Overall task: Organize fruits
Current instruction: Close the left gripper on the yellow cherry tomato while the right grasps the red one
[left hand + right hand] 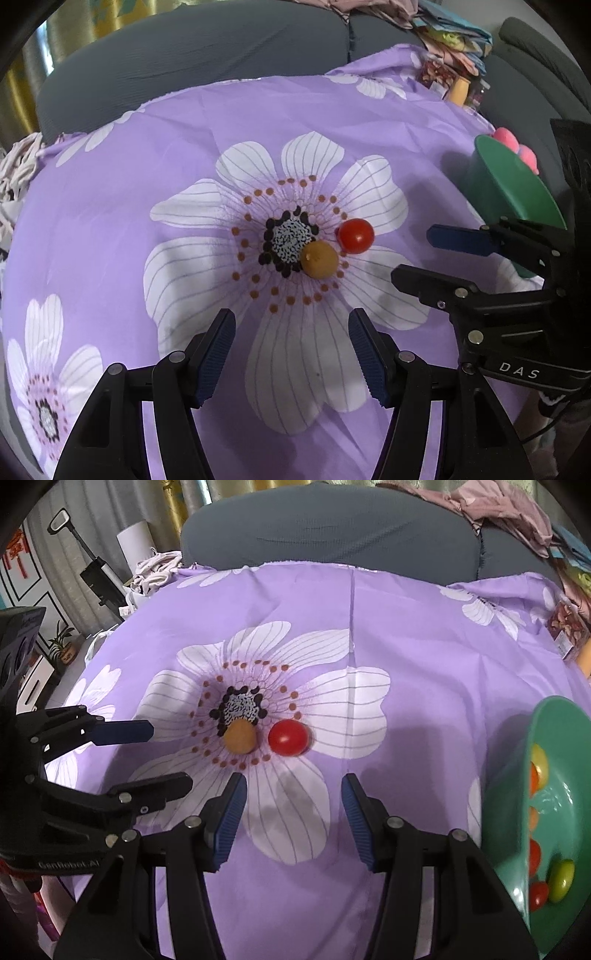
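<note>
On the purple flowered cloth (184,155) that covers the counter, a red tomato (356,236) and a yellow-brown fruit (319,259) lie close together at the dark centre of the big white flower print. The left gripper (291,354) hangs near them with its jaws apart and nothing between. The right gripper (293,819) is likewise parted and empty, the two fruits just beyond its fingertips. A green bowl (517,775) on the right holds several small red, yellow and orange fruits.
</note>
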A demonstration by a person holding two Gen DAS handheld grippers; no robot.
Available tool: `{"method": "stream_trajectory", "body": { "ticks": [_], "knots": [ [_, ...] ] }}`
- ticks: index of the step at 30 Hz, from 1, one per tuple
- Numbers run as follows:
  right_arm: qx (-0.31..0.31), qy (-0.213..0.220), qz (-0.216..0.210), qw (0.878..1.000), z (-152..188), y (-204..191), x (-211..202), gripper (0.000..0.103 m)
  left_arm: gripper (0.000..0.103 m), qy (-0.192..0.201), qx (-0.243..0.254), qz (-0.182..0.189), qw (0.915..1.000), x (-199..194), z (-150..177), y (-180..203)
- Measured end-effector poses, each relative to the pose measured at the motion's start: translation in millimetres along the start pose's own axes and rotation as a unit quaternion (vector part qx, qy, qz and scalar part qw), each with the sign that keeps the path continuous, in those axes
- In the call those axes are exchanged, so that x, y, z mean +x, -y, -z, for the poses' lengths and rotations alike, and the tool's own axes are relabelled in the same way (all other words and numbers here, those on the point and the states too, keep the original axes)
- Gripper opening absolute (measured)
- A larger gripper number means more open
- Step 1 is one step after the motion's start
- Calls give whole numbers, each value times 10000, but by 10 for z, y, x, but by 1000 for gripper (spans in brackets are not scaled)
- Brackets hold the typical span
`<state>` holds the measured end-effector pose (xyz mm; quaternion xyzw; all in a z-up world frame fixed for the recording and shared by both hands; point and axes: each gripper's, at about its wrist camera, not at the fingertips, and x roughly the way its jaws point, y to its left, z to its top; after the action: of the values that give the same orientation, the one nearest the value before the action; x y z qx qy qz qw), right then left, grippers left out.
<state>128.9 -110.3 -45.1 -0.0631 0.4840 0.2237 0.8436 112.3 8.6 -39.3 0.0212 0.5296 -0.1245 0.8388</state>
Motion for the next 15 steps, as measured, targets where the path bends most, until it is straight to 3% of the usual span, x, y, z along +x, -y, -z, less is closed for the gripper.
{"method": "stream_trajectory", "body": {
  "ticks": [15],
  "knots": [
    [-186, -269, -49, 9995, -200, 25, 371, 48, 63, -175, 197, -19, 9997, 199, -97, -60]
  ]
}}
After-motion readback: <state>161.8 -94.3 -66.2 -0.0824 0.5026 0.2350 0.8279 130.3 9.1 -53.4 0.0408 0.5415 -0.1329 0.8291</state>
